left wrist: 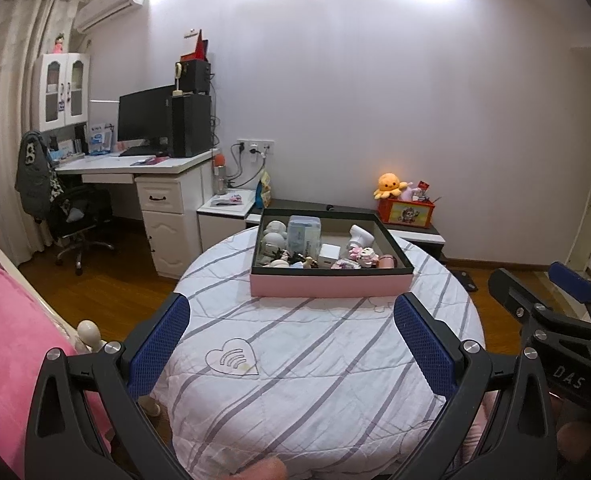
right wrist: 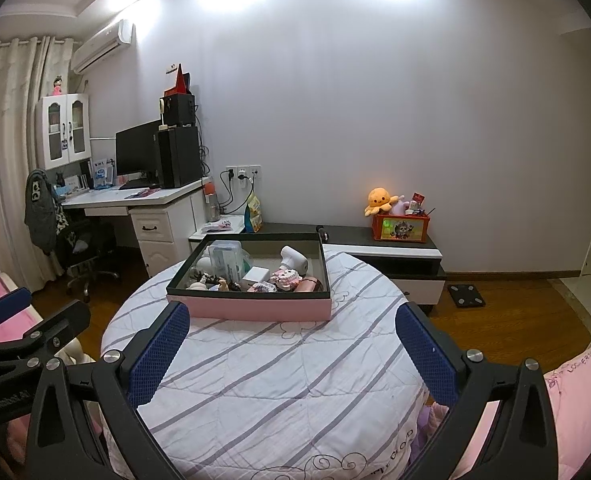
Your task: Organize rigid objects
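A pink box with a dark rim [left wrist: 327, 285] [right wrist: 255, 307] sits at the far side of a round table under a striped white cloth [left wrist: 315, 360] [right wrist: 279, 376]. It holds several small rigid objects: white figurines [left wrist: 273, 236], a clear blue container [left wrist: 304, 234] [right wrist: 226, 258], a white cube [left wrist: 329, 255] [right wrist: 255, 274], a white handheld device [left wrist: 361, 236] [right wrist: 293, 258] and a pink cylinder [left wrist: 387, 261] [right wrist: 309, 284]. My left gripper [left wrist: 291, 332] is open and empty, short of the box. My right gripper [right wrist: 293, 340] is open and empty, also short of the box.
A white desk [left wrist: 135, 168] with monitor and office chair [left wrist: 75, 216] stands at the left wall. A low dark cabinet [right wrist: 379, 248] behind the table carries a red toy box [right wrist: 400, 227] with an orange plush. A scale [right wrist: 466, 295] lies on the wood floor. Pink bedding [left wrist: 7, 340] lies left.
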The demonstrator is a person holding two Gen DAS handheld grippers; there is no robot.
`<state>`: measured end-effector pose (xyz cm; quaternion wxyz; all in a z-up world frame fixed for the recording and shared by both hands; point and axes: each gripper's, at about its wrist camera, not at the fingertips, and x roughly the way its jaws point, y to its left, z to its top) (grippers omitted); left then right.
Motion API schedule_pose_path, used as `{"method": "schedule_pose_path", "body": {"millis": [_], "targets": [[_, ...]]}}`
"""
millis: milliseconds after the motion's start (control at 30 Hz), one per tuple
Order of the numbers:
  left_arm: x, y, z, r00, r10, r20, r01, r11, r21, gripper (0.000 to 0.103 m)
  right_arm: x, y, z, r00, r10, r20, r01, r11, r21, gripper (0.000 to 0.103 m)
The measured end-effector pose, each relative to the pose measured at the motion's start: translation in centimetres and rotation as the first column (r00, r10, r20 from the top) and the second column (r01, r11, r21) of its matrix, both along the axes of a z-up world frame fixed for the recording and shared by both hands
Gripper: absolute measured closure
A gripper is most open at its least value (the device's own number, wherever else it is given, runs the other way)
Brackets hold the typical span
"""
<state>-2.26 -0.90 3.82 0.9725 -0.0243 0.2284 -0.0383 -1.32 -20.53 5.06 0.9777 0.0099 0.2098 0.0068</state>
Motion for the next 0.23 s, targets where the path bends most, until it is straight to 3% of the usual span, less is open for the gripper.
{"method": "schedule_pose_path", "body": {"millis": [233], "targets": [[0.04,0.25,0.06,1.000,-0.005,0.008,0.005,1.000,-0.015,0.000,0.06,-0.01,-0.14,1.000,-0.001,-0.002,0.001,1.000,0.001,0.000]]}}
